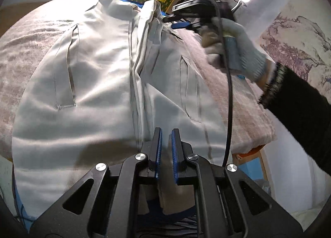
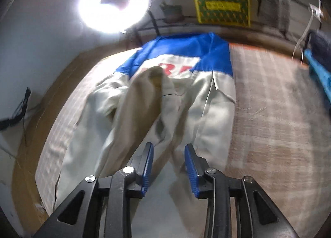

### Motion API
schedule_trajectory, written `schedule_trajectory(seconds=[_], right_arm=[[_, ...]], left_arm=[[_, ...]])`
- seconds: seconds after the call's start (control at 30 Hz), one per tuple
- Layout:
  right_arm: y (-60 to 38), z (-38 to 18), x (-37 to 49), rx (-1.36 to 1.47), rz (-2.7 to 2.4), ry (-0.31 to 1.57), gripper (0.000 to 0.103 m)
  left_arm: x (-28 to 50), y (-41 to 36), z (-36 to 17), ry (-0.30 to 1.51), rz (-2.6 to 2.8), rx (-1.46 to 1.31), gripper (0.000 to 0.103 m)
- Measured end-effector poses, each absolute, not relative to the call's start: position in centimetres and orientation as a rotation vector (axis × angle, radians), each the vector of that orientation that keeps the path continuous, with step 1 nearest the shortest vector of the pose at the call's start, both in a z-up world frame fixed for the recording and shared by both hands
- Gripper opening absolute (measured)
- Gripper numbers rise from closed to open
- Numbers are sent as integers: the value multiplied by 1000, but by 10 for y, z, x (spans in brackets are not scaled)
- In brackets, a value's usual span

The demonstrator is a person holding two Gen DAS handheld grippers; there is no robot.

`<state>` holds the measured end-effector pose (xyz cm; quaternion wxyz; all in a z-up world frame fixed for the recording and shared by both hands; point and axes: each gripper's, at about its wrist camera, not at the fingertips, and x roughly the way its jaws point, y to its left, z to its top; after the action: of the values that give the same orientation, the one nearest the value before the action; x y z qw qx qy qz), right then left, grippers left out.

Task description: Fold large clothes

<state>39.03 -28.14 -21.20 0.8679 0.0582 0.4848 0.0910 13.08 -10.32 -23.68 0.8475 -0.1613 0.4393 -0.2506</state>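
A large jacket [image 1: 93,76] lies spread over a table covered by a beige blanket [image 1: 22,52]. Most of it is pale grey, with two slanted pockets and a front placket running from 12 to 6 o'clock in the left wrist view. In the right wrist view its far part, toward 12 o'clock, is blue [image 2: 217,58] with a white patch bearing red letters.

The left gripper [image 1: 166,140] sits at 6 o'clock of its own view, jaws nearly together, clenched on a fold of the grey cloth at the near hem; the cloth passes between the blue pads [image 1: 158,155] and shows again below them.

The right gripper [image 2: 168,155] has its jaws apart. Grey cloth lies under the gap, and the pads [image 2: 191,167] do not press on it, so it is released. A raised fold of the jacket [image 2: 149,85] humps up beyond it toward 12 o'clock. The view is blurred.

In the left wrist view the right gripper [image 1: 178,22] shows at 1 o'clock, just beside the jacket's far edge, held by a hand in a white knit glove [image 1: 238,52] with a dark sleeve [image 1: 300,114] behind it. A black cable [image 1: 227,93] hangs from it across the blanket.

A ring lamp [image 2: 114,3] glares at 11 o'clock, and a yellow-framed green board [image 2: 222,4] leans at the wall at 1 o'clock.
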Motion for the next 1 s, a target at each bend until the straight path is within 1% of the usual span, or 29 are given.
schedule_trajectory(seconds=[0.1, 0.2, 0.3, 0.4, 0.5, 0.53, 0.63, 0.7, 0.77, 0.83, 0.9, 0.93, 0.97, 1.0], right_arm=[[-279, -229, 409, 190, 222, 1061, 30], [-267, -218, 415, 269, 345, 1004, 30], [-246, -209, 428, 206, 372, 983, 30], [-229, -221, 442, 138, 355, 1017, 29], [-222, -239, 455, 136, 338, 1050, 24], [-219, -248, 460, 108, 321, 1066, 24], [-203, -254, 452, -37, 295, 1002, 24], [-203, -252, 455, -40, 290, 1042, 24], [-210, -240, 451, 25, 308, 1062, 26], [-223, -217, 430, 96, 344, 1018, 27], [-241, -192, 402, 174, 387, 978, 35], [-245, -184, 391, 195, 399, 966, 35], [-252, -174, 375, 219, 416, 953, 35], [-261, -164, 356, 241, 433, 942, 35]], left_arm=[[133, -106, -238, 919, -540, -332, 7], [134, -108, -236, 923, -549, -353, 7], [136, -108, -238, 926, -555, -369, 7], [136, -108, -238, 925, -558, -373, 7], [135, -109, -237, 925, -561, -378, 7], [135, -108, -237, 924, -560, -375, 7], [136, -108, -237, 926, -559, -378, 7], [136, -107, -236, 921, -564, -372, 7], [134, -106, -232, 910, -575, -372, 7], [127, -100, -222, 884, -584, -363, 7], [119, -93, -212, 851, -581, -355, 7], [113, -86, -207, 836, -579, -359, 7], [109, -80, -203, 827, -577, -366, 8], [104, -72, -200, 817, -574, -376, 13]])
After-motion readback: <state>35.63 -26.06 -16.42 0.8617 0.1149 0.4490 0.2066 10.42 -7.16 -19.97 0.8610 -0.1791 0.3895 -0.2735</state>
